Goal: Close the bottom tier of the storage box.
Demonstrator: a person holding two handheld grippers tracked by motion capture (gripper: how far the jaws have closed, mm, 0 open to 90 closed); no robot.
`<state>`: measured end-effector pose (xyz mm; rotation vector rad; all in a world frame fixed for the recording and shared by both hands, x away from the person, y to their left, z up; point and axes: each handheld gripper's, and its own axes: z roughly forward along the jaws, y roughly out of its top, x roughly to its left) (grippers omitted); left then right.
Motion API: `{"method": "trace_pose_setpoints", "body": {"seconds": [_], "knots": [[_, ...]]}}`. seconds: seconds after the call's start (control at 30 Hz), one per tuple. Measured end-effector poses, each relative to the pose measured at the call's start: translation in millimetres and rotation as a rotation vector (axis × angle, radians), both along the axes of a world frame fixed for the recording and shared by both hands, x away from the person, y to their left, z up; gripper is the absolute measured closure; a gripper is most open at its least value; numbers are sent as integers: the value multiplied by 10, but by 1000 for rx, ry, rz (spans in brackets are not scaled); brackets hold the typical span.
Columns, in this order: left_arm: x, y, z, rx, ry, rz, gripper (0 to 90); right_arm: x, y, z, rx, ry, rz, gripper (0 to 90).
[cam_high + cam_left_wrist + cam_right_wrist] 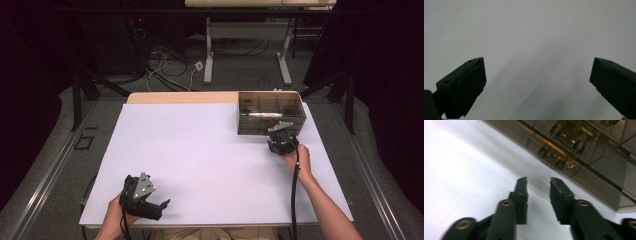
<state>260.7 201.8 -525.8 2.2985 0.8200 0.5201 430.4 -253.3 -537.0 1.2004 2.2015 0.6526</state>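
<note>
A white table (200,160) carries a smoky clear box (270,112) with compartments at its far right. The right gripper (538,182) hangs just before the box's near wall, jaws slightly apart and empty. A metal piece (564,138) lies inside. Little seems left. The left gripper (537,75) rests wide open, well apart.

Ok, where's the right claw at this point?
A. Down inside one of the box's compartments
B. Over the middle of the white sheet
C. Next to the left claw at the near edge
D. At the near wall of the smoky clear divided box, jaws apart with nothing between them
D: the right claw sits just outside the box's near wall, jaws parted over bare sheet.
</note>
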Motion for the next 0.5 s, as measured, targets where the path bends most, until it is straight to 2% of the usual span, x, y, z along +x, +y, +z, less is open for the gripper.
{"method": "trace_pose_setpoints", "body": {"seconds": [0.03,0.17,0.5], "knots": [[-1,-6,-10,-4,-12,7,5,-18,-7,5,6,9,9,603],[2,-10,-13,-5,-14,7,5,-107,-37,30,12,25,12,470],[8,-10,-13,0,-12,6,5,-320,-99,91,53,85,54,264]]}}
